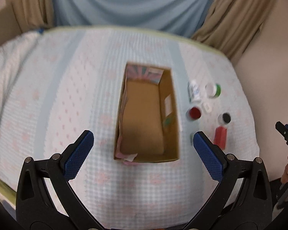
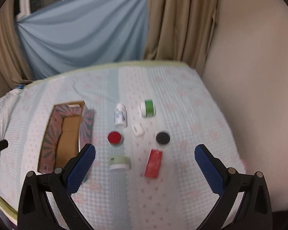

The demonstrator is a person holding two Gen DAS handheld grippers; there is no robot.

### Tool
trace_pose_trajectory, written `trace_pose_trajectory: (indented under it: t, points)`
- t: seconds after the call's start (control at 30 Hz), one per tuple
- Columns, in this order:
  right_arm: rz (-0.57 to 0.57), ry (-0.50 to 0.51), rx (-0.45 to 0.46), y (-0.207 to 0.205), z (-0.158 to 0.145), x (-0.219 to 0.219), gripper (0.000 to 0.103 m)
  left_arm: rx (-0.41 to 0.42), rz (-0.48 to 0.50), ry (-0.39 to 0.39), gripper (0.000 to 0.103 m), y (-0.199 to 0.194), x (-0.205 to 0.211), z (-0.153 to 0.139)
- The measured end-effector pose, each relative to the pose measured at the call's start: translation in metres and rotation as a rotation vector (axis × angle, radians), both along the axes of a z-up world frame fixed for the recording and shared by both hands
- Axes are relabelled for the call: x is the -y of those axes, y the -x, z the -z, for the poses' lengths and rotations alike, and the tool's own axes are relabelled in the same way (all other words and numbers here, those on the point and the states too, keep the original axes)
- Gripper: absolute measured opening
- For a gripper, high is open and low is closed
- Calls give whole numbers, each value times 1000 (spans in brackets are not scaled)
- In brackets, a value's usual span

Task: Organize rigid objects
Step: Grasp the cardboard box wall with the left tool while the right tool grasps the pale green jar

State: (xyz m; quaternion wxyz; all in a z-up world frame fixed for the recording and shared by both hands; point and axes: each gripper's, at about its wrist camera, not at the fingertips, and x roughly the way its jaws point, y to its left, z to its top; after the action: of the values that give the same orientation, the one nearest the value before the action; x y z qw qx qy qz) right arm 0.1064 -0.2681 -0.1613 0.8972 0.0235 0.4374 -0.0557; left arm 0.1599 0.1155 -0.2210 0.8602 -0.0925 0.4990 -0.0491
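Note:
An open cardboard box (image 1: 170, 115) (image 2: 48, 145), empty inside, lies on the patterned cloth. To its right lie small items: a white bottle (image 2: 120, 115) (image 1: 194, 91), a green-and-white jar (image 2: 148, 108) (image 1: 213, 90), a small white case (image 2: 137, 130) (image 1: 207, 107), a red-lidded jar (image 2: 114, 137) (image 1: 194, 112), a black-lidded jar (image 2: 162, 138) (image 1: 225, 118), a red box (image 2: 153, 163) (image 1: 220, 135) and a pale green jar (image 2: 119, 162). My left gripper (image 1: 144, 140) is open above the box's near end. My right gripper (image 2: 145, 153) is open above the red box and pale green jar.
The cloth-covered table (image 2: 163, 201) ends at a beige wall (image 2: 259, 95) on the right. Blue and tan curtains (image 2: 86, 28) hang behind it. The right gripper's tip shows at the left wrist view's right edge (image 1: 286, 134).

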Motion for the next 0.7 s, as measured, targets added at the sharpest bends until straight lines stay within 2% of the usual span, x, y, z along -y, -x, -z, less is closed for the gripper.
trace_pose_trajectory:
  t: [0.07, 0.2, 0.3, 0.43, 0.53, 0.67, 0.7]
  points:
    - [25, -26, -34, -8, 21, -3, 103, -69, 13, 54, 102, -11, -11, 33]
    - [88, -149, -126, -27, 75, -9, 103, -195, 49, 149, 100, -34, -28, 105]
    - [132, -208, -172, -39, 108, -15, 103, -266, 82, 207, 97, -43, -21, 145]
    - [150, -219, -223, -58, 147, -27, 103, -356, 105, 222, 90, -46, -24, 187]
    - [142, -210, -260, -71, 174, -34, 103, -417, 113, 242, 79, -46, -28, 214]
    - [102, -201, -282, -85, 204, -42, 103, -458, 124, 254, 74, -45, -30, 237]
    - [91, -195, -288, -88, 210, -43, 103, -466, 123, 248, 68, -45, -33, 240]
